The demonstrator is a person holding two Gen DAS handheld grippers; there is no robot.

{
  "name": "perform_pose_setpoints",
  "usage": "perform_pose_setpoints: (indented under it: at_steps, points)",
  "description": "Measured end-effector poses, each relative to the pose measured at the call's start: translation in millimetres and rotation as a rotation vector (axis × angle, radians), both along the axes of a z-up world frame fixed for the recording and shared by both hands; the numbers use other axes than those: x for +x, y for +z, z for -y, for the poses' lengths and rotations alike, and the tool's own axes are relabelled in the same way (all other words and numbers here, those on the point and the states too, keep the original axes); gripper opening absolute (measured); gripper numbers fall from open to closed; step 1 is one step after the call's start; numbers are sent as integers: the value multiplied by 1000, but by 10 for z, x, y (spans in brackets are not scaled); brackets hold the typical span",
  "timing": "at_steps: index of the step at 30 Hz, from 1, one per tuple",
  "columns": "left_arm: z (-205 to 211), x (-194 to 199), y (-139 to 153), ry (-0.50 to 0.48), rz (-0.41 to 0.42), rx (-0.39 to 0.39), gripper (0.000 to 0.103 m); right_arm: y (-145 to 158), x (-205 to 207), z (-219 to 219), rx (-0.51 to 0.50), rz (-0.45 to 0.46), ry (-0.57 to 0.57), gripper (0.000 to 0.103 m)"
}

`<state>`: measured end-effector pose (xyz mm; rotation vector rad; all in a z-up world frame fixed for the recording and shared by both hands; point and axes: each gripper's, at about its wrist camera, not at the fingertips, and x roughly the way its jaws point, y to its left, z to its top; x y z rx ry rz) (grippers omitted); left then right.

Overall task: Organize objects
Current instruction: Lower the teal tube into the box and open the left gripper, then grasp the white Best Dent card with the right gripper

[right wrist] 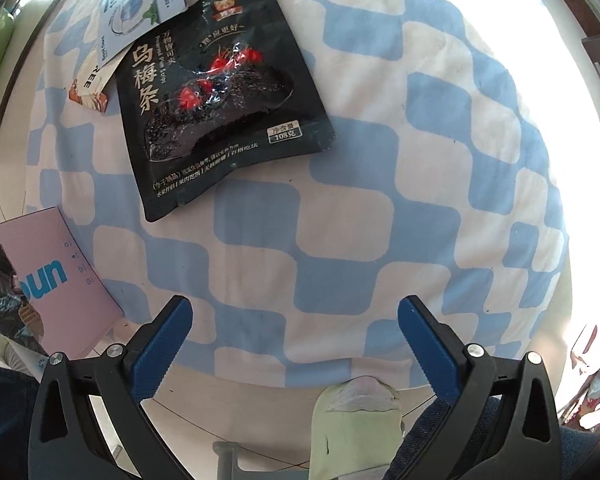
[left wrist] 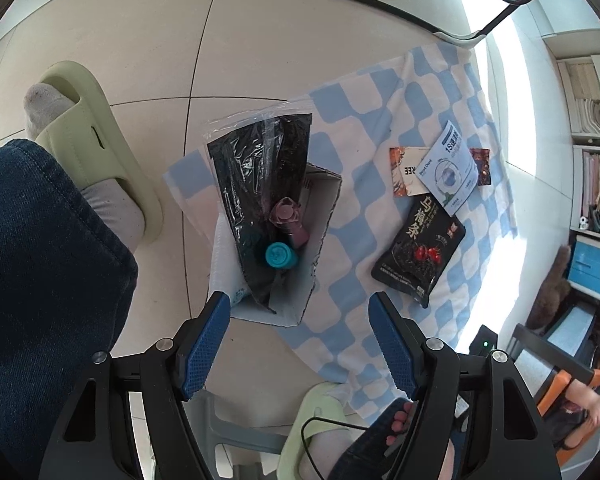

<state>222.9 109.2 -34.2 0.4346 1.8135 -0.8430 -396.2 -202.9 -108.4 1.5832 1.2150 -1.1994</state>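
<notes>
While both my tongs point steeply down at the floor, the thing I judge to be next is the black pouch (right wrist: 220,96), lying flat on the checkered cloth (right wrist: 340,220). From my right gripper (right wrist: 296,344) it lies ahead and a little to the left, well apart from the fingertips, with bare cloth between. Its long axis runs at a slant, from the near left corner up to the far right. The right jaws stand wide apart, with nothing between them. My left gripper (left wrist: 300,344) is also apart and empty; it hangs just beside the near rim of the box (left wrist: 324,216), which already holds a black bag (left wrist: 256,184) and two bottles. The right hand has the clearer way to the pouch, I think.

The near corner of the pouch sticks out freely, so a pinch there seems easiest. At the far left a white leaflet (right wrist: 140,4) overlaps its top corner, and a card (right wrist: 90,88) lies just beside it. The pink side of the box (right wrist: 56,280) stands near on my left, and the cloth to the right is open.
</notes>
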Motion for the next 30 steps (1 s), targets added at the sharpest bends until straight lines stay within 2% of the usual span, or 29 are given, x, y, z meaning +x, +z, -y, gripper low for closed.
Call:
perform_pose_setpoints:
  at_steps: [2,5,9,11,14,20,24,29,30]
  points:
    - [18,-2,33,-14,7,-11,70,-24,-17,127,-4,33,-30,102]
    - [73,-45,36,-51,13,-15,70,-105,6,412,16,131,-56,102]
    - [154,-112,-24,-113,-9,-10,70,-179,71,933,41,233,-28,102]
    - [165,-102,-57,-127,-9,-10,70,-168,99,1251,39,231,24,102]
    - [149,-66,-82,-145,12,-1,70,-80,87,1727,-36,179,83,102]
    - [78,79,-170,-89,-12,33,70,-98,-9,2323,-143,140,91,102]
    - [79,140,-204,-76,-6,53,70,-224,-37,2472,-175,229,40,101]
    - [111,119,-257,-87,-2,71,70,-382,-37,2482,-148,259,14,86]
    - [118,102,-260,-96,8,76,70,-355,-38,2481,-163,261,22,71]
